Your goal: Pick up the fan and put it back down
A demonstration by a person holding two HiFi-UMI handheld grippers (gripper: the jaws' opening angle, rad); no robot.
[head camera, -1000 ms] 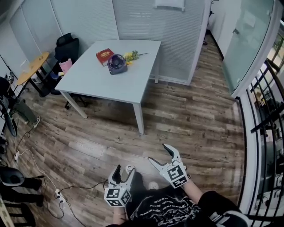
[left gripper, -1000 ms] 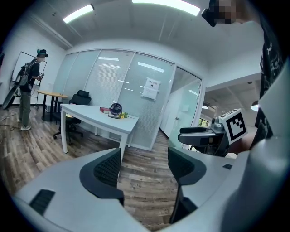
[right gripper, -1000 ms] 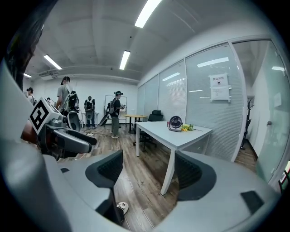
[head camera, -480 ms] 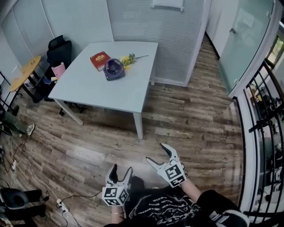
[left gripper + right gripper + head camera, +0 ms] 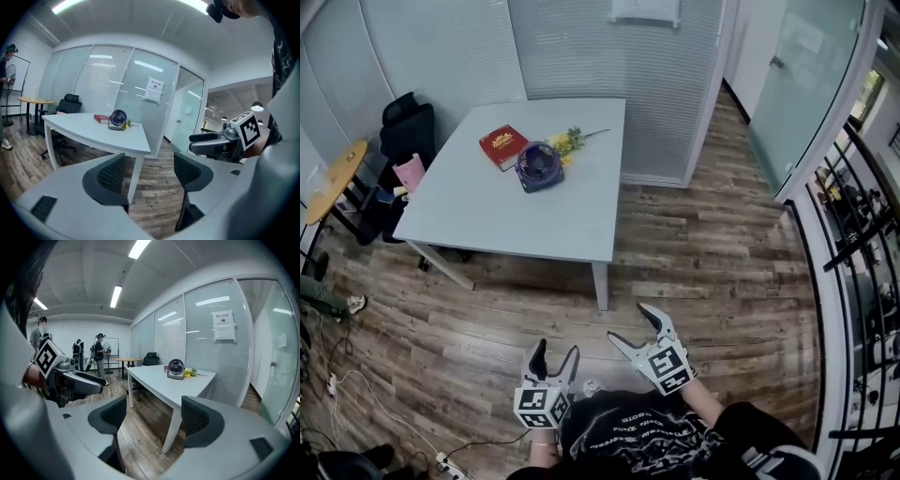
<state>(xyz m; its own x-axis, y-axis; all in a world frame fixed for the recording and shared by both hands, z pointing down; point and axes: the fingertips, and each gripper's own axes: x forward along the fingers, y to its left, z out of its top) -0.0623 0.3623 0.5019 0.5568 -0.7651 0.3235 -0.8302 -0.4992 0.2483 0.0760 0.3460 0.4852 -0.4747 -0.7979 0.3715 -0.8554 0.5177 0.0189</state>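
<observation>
A small purple fan stands on the far part of a white table; it also shows far off as the fan in the left gripper view and the fan in the right gripper view. My left gripper is held low over the wood floor, open and empty, well short of the table. Beside it my right gripper is open wide, also empty.
A red book and yellow flowers lie next to the fan. A black office chair and a round wooden side table stand left of the table. Glass partitions run behind; cables trail on the floor. People stand far off.
The view has moved forward: the table and fan now sit lower and closer in the head view. Both grippers stay open and keep about the same place in it.
</observation>
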